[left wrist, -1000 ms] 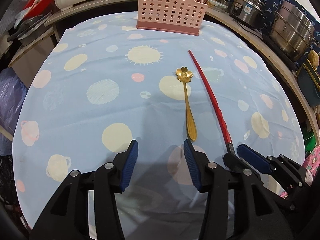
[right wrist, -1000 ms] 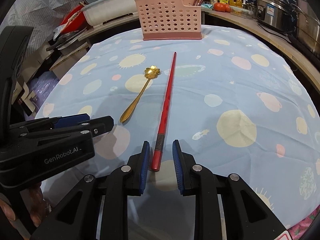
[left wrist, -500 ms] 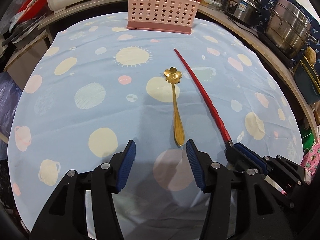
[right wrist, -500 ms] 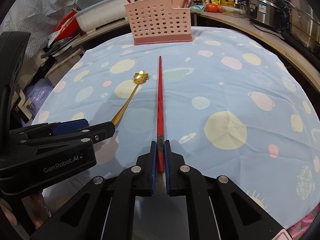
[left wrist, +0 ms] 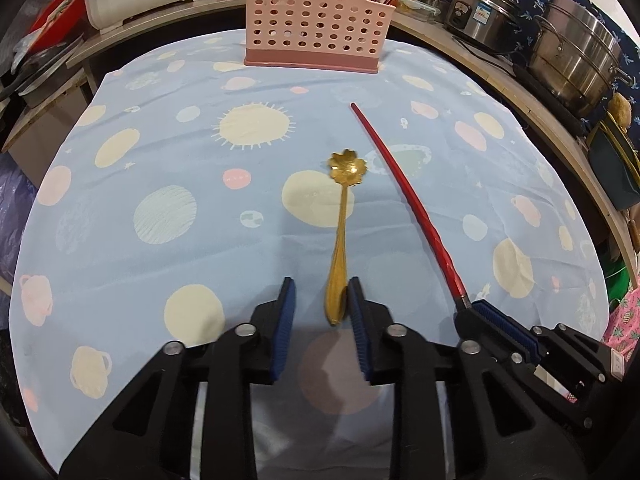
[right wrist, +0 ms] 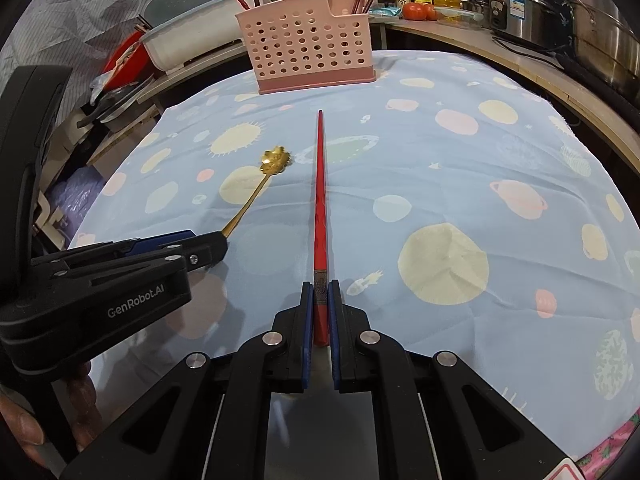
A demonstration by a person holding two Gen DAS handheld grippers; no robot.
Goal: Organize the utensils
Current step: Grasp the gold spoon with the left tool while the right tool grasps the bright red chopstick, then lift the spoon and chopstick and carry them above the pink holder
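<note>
Now the main risk is on your left side: the left gripper point(left wrist: 320, 300) has its jaws spread around the tail of the gold spoon point(left wrist: 340, 236), and the handle lies close against the right pad, not in the middle of the gap. If you close like this, I think the thin handle can slide or roll out to one side, or the pads can pinch the blue tablecloth point(left wrist: 160, 160) together with it. The right gripper point(right wrist: 319, 312) has its jaws pressed on the dark end of the red chopstick point(right wrist: 320, 200), which lies flat on the counter and points to the pink utensil holder point(right wrist: 308, 52). Because you hold it only at the very end, the long free part can swing or turn in the pads when you lift, and the tip may then hit the holder wall and not go inside. The two grippers are also near each other, so they may bump if both rise together. Compared with one second ago, the right jaws, then open beside the chopstick, are closed on it, and the left gripper has moved forward and narrowed, so the spoon handle that lay ahead of its right pad is between the pads.
</note>
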